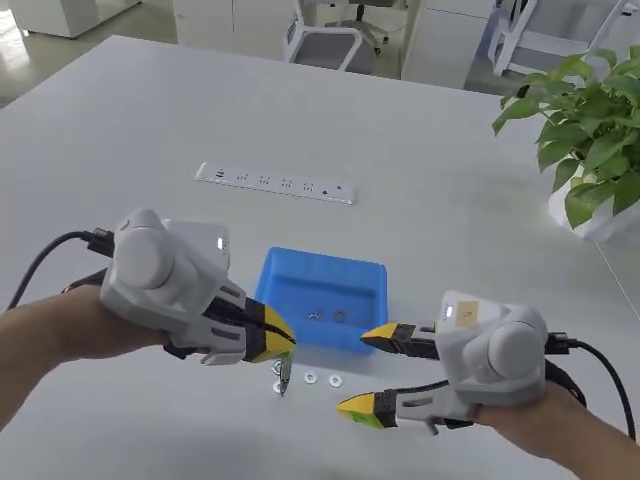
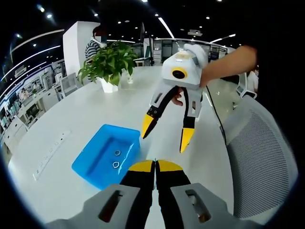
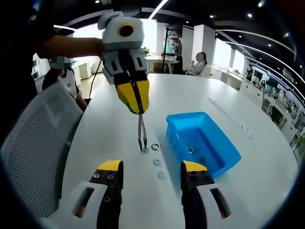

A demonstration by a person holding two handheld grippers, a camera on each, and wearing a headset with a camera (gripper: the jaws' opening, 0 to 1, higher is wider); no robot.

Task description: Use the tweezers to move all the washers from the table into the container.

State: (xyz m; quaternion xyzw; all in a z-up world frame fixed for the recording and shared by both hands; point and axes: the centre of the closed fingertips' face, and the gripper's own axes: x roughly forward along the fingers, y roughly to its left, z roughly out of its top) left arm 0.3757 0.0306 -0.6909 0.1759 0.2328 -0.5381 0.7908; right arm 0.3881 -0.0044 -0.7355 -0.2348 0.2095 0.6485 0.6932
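My left gripper [image 1: 278, 338] has its jaws clenched on the tweezers [image 3: 142, 131], which hang from the yellow tips and point down at the white table [image 1: 400, 180]. The tweezer points end just beside the nearest of three loose washers [image 3: 155, 146]. These lie in a short row on the table, close to the near wall of the blue container [image 1: 325, 265]. Two more washers rest apart from each other on the container's floor.

My right gripper [image 1: 365, 371] hovers on the other side of the row with its jaws released and spread wide, gripping nothing. It faces the left gripper across the washers.

Beyond the container a white power strip [image 1: 275, 184] lies flat on the table. A leafy plant [image 1: 590, 110] in a white pot stands at the table's far right.
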